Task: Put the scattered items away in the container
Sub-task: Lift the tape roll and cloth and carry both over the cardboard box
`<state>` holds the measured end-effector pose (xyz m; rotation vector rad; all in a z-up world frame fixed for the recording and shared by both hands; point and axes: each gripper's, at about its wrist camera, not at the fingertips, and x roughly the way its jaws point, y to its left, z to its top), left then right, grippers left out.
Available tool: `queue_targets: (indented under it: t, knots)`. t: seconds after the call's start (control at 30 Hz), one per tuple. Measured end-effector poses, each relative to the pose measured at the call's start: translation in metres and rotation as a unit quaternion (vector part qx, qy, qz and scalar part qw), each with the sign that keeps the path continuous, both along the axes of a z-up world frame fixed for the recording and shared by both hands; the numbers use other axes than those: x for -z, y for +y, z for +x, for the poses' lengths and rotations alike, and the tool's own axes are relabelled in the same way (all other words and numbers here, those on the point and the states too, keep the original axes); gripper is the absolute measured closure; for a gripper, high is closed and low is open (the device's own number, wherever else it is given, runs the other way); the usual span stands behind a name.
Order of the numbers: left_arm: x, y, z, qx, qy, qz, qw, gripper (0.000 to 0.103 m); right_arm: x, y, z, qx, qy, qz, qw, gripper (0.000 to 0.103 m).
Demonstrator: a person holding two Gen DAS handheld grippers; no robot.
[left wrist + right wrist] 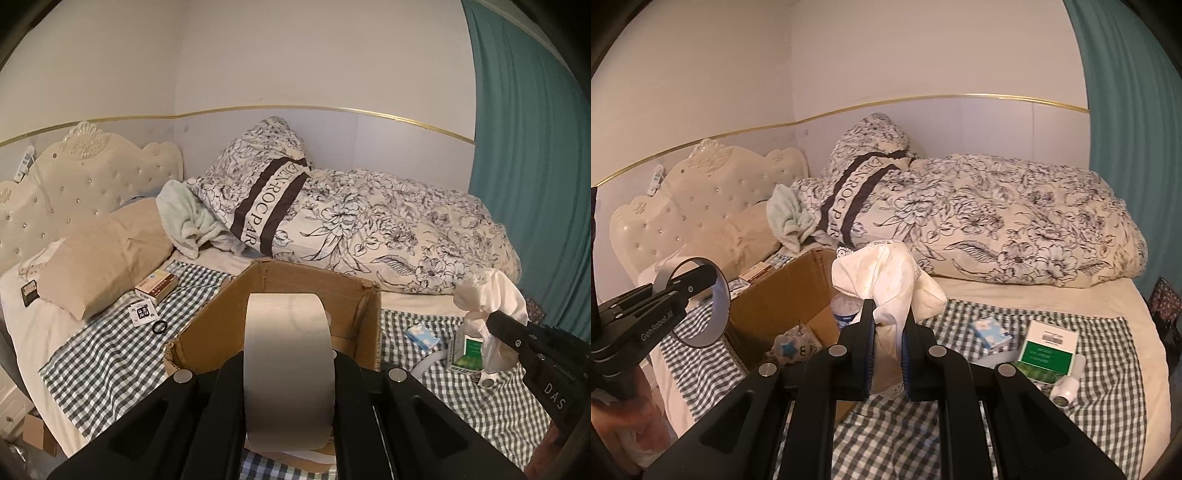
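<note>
An open cardboard box stands on the checked cloth on the bed; it also shows in the right wrist view, with a star-patterned soft item and a plastic jar inside. My left gripper is shut on a roll of beige tape, held just above the box's near edge; the roll also shows in the right wrist view. My right gripper is shut on a white cloth, held up to the right of the box; the cloth also shows in the left wrist view.
On the cloth to the right lie a blue tissue pack, a green and white box and a white tube. To the left lie a small carton, a sachet and a black ring. Pillows and a floral duvet lie behind.
</note>
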<state>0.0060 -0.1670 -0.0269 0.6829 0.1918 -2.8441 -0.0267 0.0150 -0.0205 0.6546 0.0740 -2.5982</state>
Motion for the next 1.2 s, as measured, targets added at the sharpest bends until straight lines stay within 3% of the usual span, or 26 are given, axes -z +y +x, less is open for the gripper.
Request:
queue_targets:
  t: [0.57,1.03,1.2]
  knots:
    - [0.026,-0.025,-0.023,0.001,-0.017,0.007,0.9998,0.101,0.024,-0.050,-0.023,-0.036,-0.024,0.013,0.999,0.092]
    - [0.057,-0.054,-0.056,0.012,-0.043,0.049,0.9978,0.101,0.052,-0.099,-0.053,-0.060,-0.044,0.035,0.997,0.092]
    - [0.066,-0.050,-0.068,0.019,-0.061,0.031,0.9975,0.101,0.065,-0.111,-0.063,-0.063,-0.056,0.042,0.996,0.092]
